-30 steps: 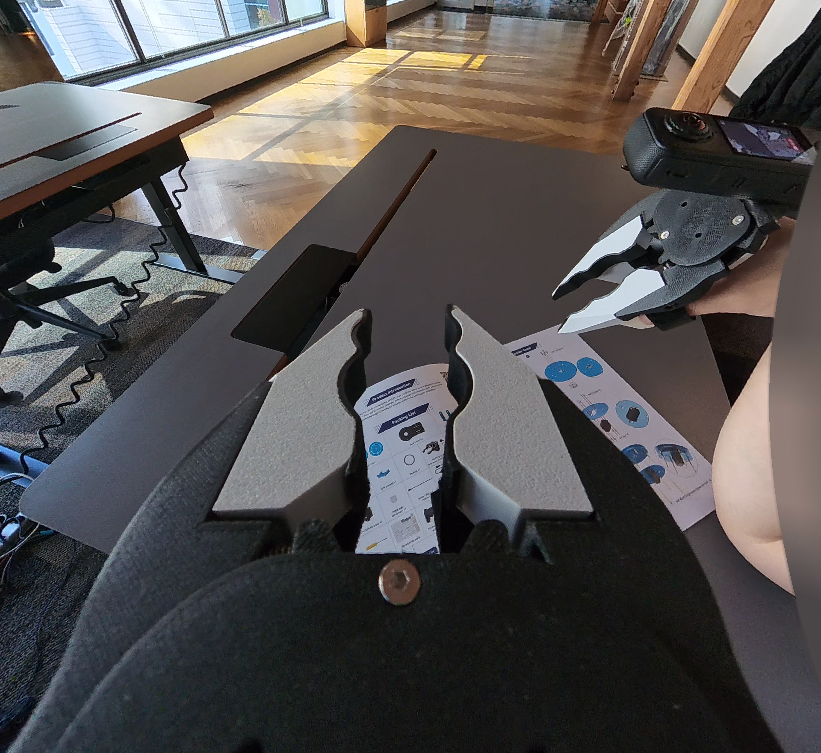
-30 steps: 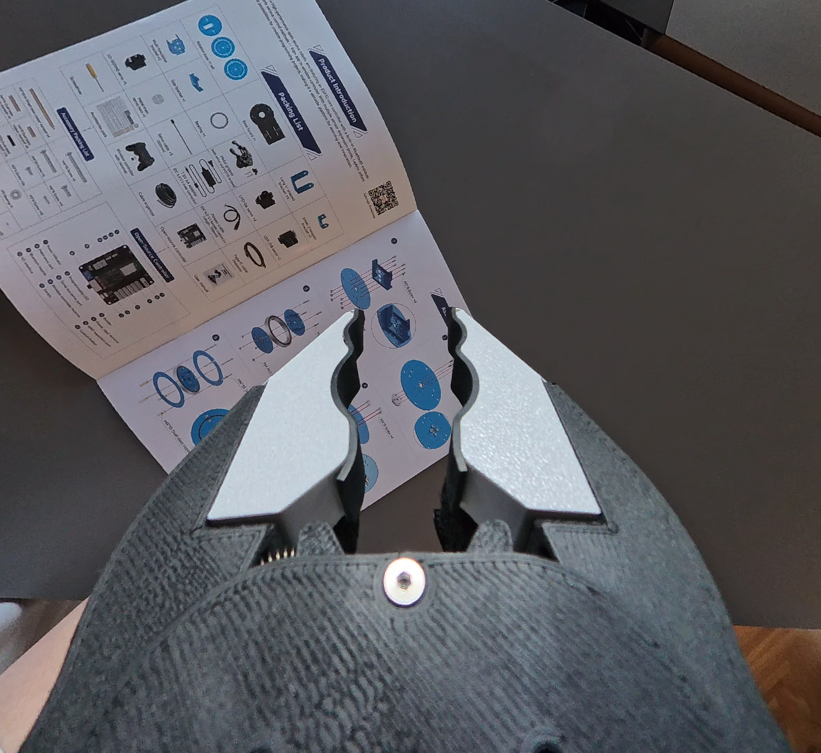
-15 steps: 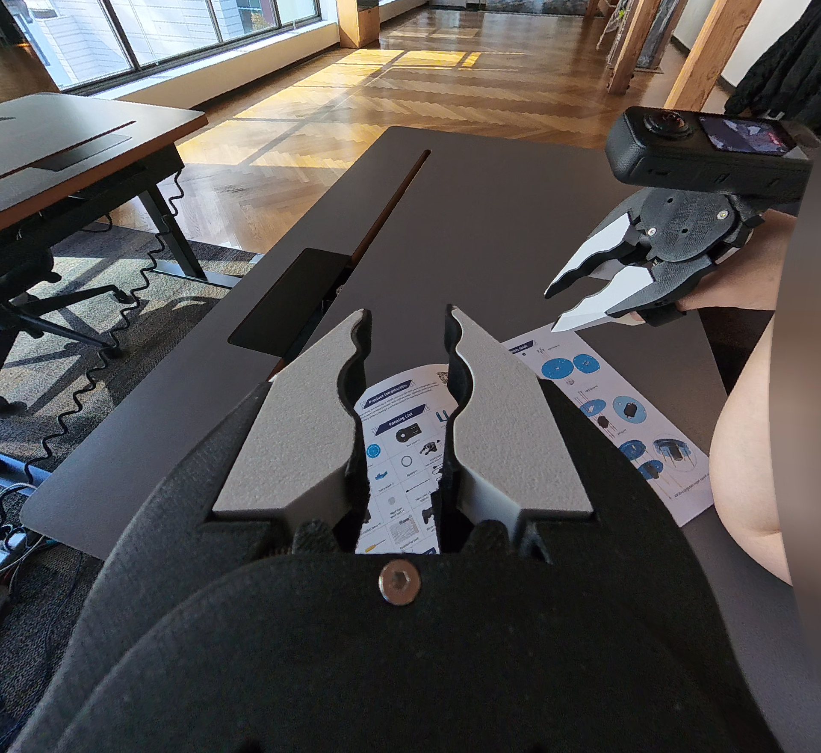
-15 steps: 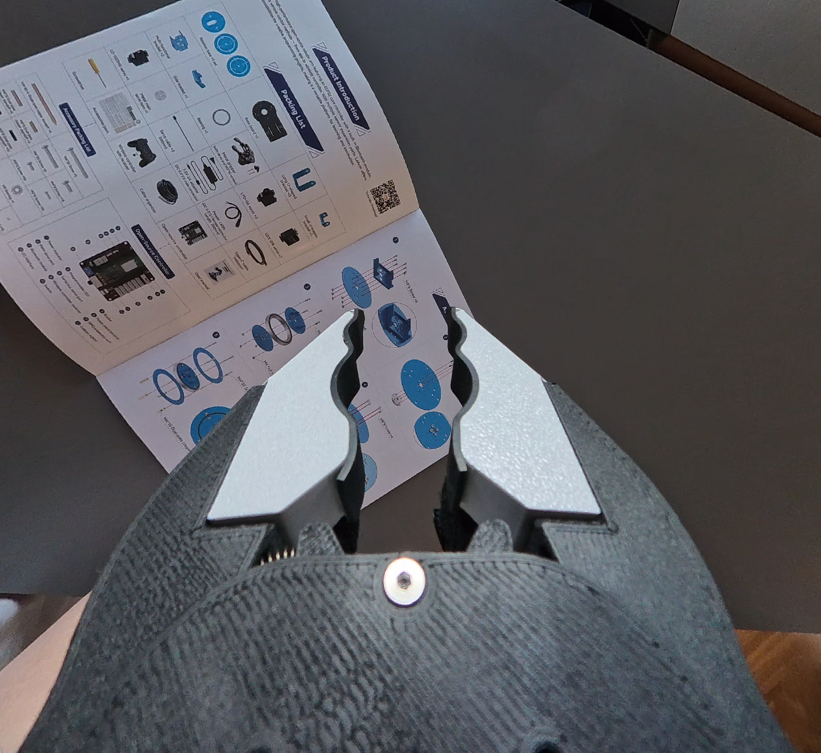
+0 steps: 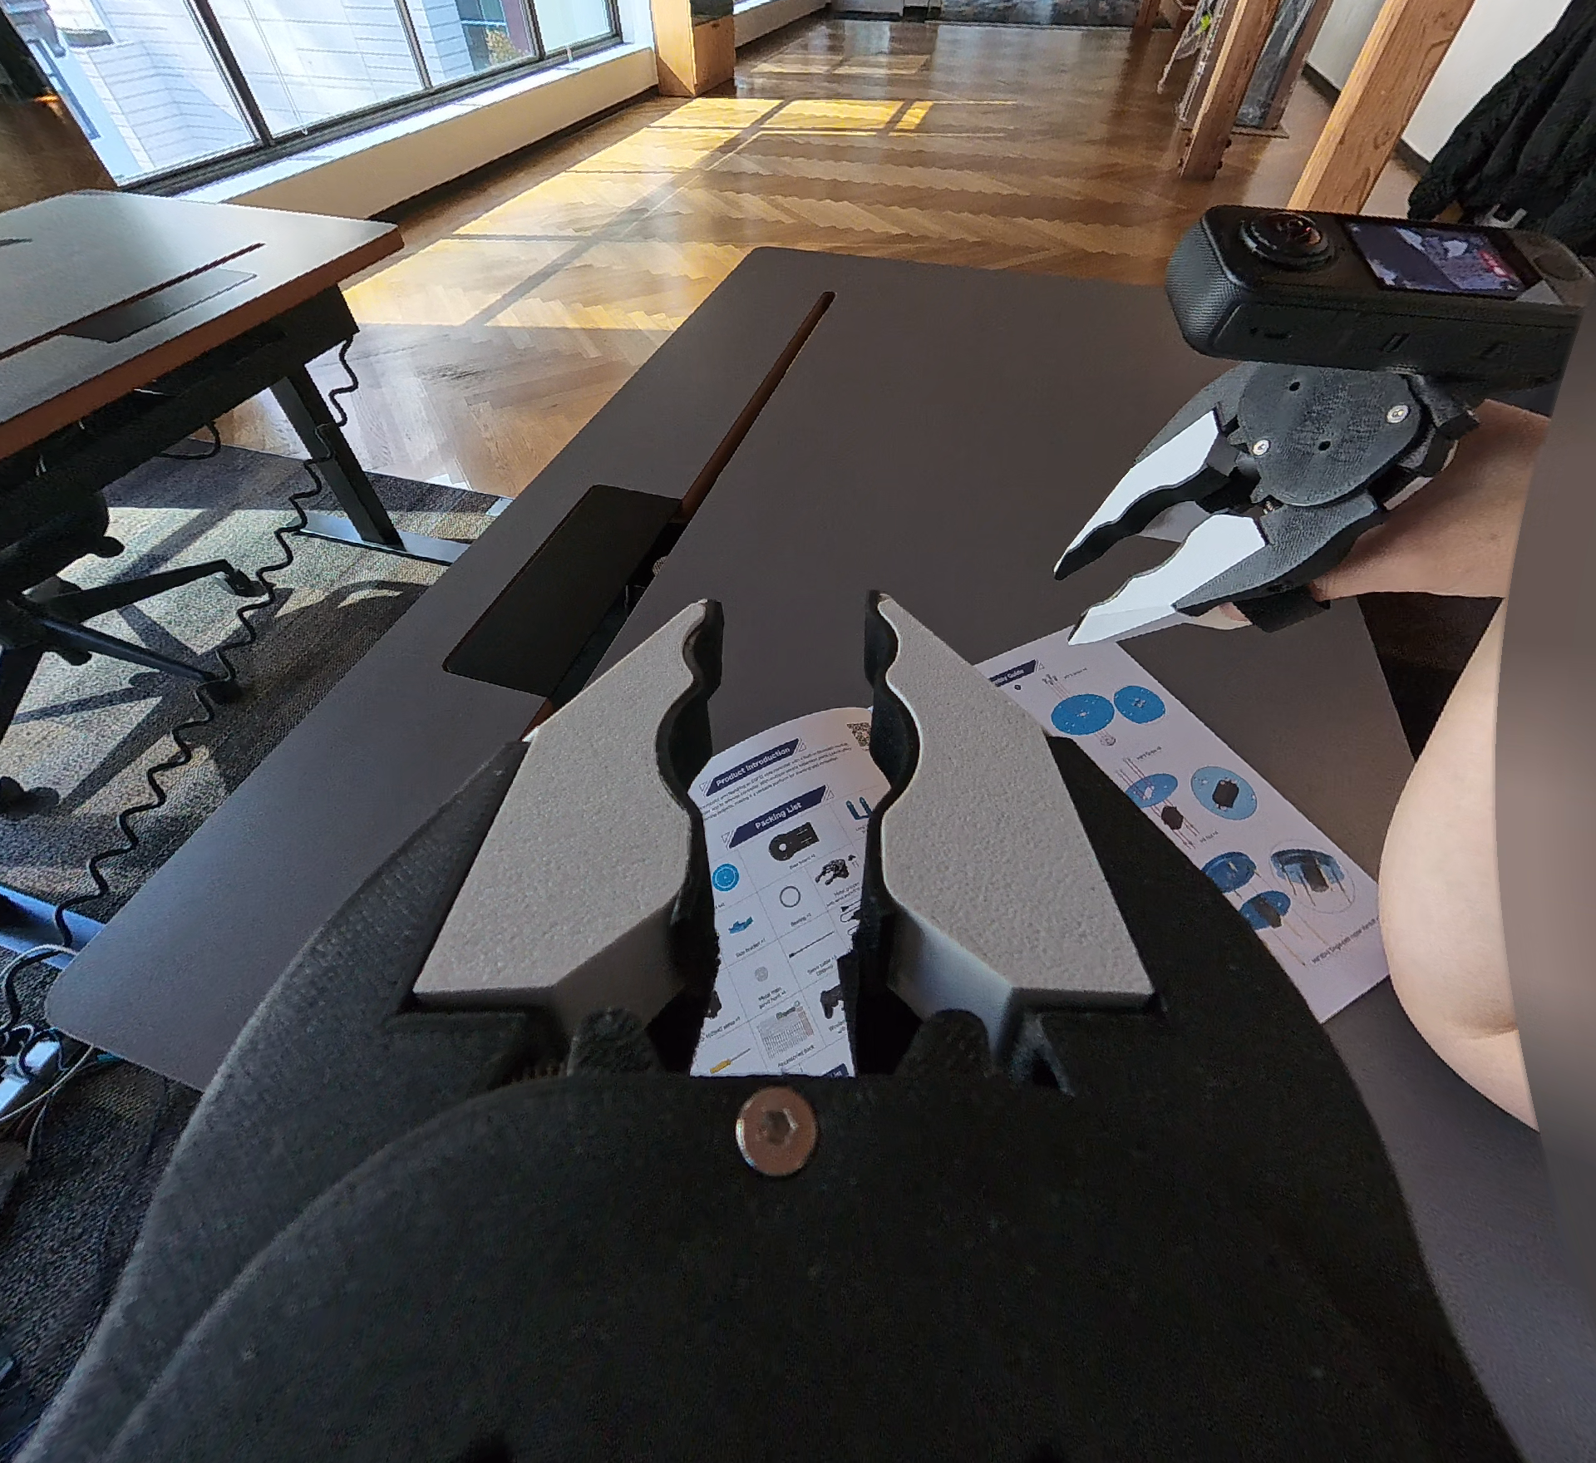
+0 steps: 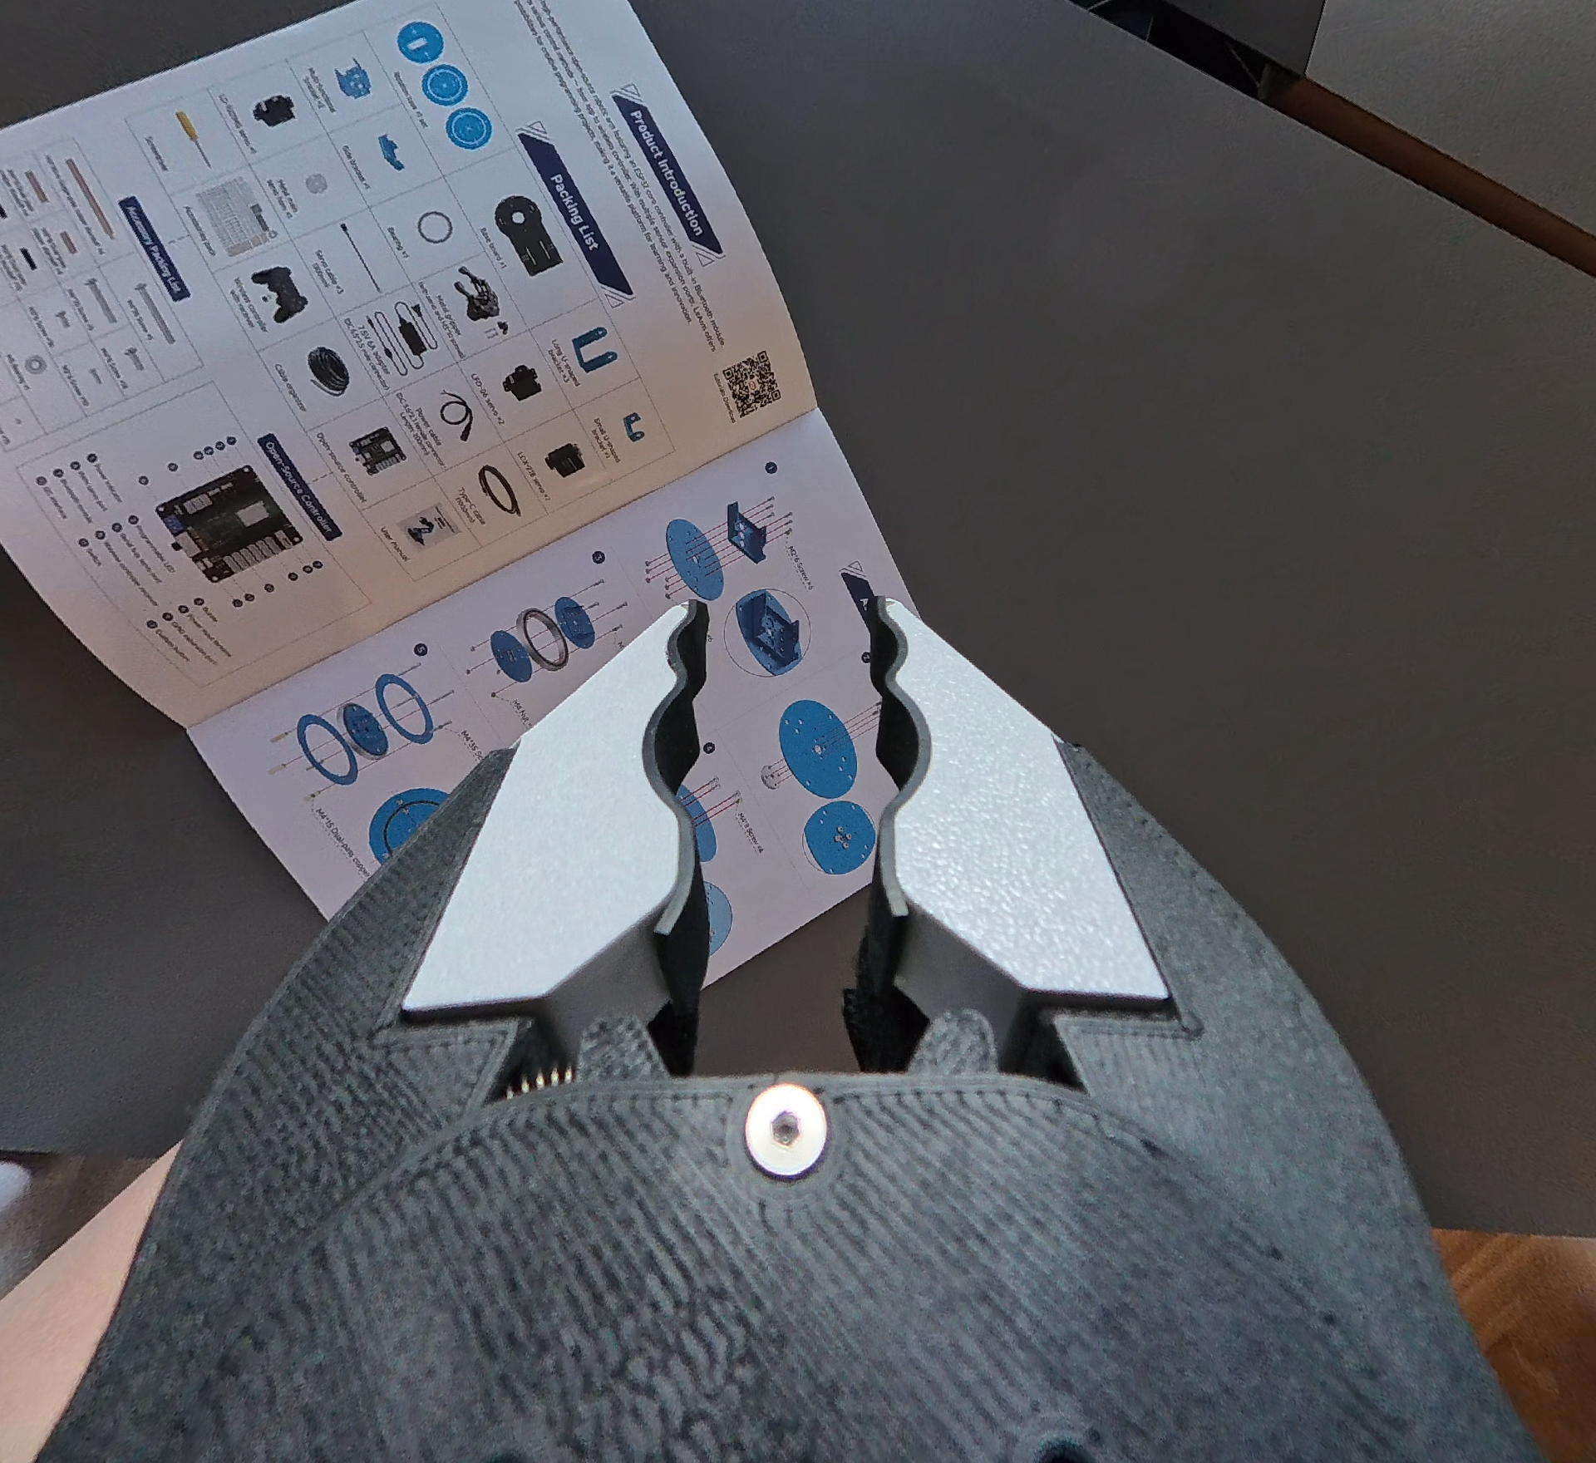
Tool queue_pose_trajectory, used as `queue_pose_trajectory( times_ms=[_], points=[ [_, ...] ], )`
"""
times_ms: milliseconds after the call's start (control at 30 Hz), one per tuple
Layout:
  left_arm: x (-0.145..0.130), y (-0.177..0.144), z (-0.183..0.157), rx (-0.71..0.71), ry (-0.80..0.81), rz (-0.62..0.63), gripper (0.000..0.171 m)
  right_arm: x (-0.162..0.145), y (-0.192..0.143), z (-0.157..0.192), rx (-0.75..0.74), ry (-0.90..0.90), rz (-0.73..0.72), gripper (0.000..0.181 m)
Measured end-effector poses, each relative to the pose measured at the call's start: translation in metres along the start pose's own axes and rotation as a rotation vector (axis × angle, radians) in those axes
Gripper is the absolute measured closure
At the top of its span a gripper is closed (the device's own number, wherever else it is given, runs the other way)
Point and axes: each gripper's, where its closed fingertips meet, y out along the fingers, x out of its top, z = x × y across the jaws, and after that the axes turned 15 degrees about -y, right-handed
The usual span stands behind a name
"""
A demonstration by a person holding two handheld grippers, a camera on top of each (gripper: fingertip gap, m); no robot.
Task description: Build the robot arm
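left gripper (image 5: 790, 618): jaws released, hovering over the leaflet (image 6: 414, 351), barely shifting since earlier
right gripper (image 6: 782, 618): jaws released, hanging above leaflet's near-right page
counter (image 6: 1166, 471): dark, carrying the unfolded leaflet

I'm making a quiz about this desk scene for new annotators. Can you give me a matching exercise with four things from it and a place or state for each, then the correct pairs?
Things:
1. instruction sheet
2. right hand-held gripper
3. left hand-held gripper
4. black camera

Places or states:
A. mounted on top of the right hand-held gripper
B. lying unfolded, with a crease, on the dark table
C. open, held above the sheet's page of blue diagrams
D. open, held above the sheet's page with the parts grid

Pairs: 1-B, 2-C, 3-D, 4-A
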Motion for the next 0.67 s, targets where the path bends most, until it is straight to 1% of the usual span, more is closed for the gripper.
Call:
queue_pose_trajectory(
  times_ms=[167,267,433,567,667],
  points=[
    [0.0,0.003,-0.007,-0.036,0.015,0.003,0.14,-0.002,-0.004,0.0,0.002,-0.002,-0.013,0.144],
    [-0.002,0.007,-0.009,-0.016,0.018,0.02,0.14,-0.006,-0.009,0.002,0.0,-0.005,-0.025,0.144],
    [-0.011,0.018,-0.02,0.0,0.077,0.087,0.14,-0.015,-0.02,0.005,0.005,-0.011,-0.057,0.144],
    [-0.013,0.023,-0.025,0.011,0.093,0.104,0.139,-0.025,-0.024,0.007,0.018,-0.029,-0.06,0.144],
    [-0.015,0.024,-0.029,0.012,0.123,0.114,0.137,-0.028,-0.028,0.003,-0.002,-0.023,-0.065,0.144]
  ],
)
